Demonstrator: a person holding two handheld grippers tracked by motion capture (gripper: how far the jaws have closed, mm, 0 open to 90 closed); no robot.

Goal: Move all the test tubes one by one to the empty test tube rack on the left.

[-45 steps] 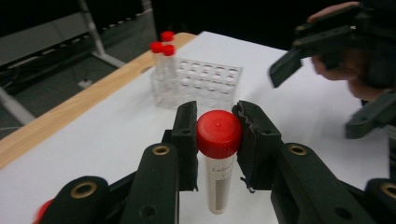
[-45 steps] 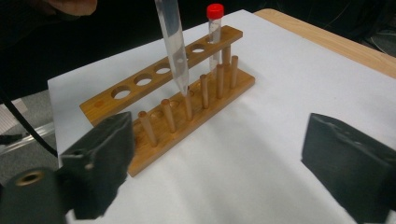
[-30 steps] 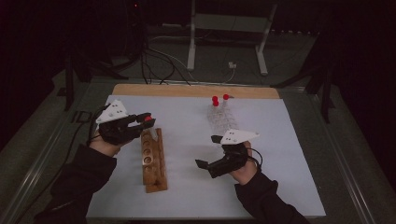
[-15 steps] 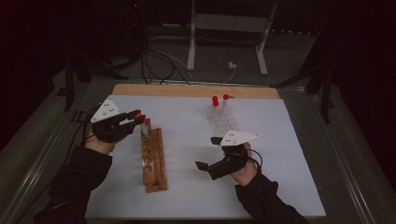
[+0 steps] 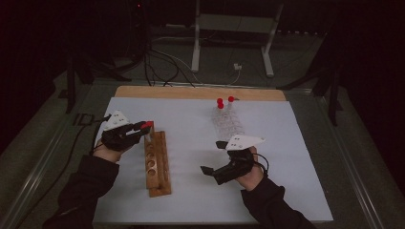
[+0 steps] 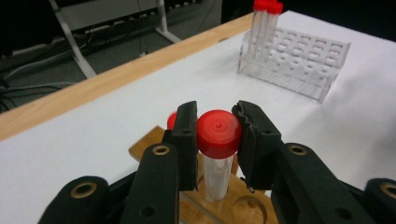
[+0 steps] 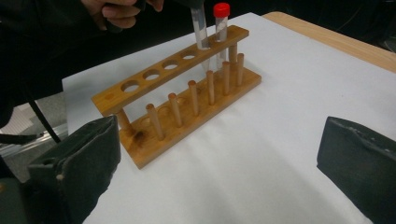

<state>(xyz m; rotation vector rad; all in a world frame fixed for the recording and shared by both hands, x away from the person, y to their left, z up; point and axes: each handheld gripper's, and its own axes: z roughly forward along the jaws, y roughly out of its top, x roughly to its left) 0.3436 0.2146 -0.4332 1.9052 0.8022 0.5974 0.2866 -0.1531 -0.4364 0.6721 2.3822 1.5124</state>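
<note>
White table (image 5: 286, 143): tube (image 6: 218, 154) entering wooden rack (image 5: 157, 164)

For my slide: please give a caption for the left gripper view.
Hand-held gripper lowers a red-capped tube into the wooden rack.

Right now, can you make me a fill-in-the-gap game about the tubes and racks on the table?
1. The left gripper holds a tube by its ____ cap.
2. That tube goes into the ____ rack.
3. The clear rack holds ____ tubes.
4. The right gripper is ____.

Missing words: red; wooden; two; open
</note>
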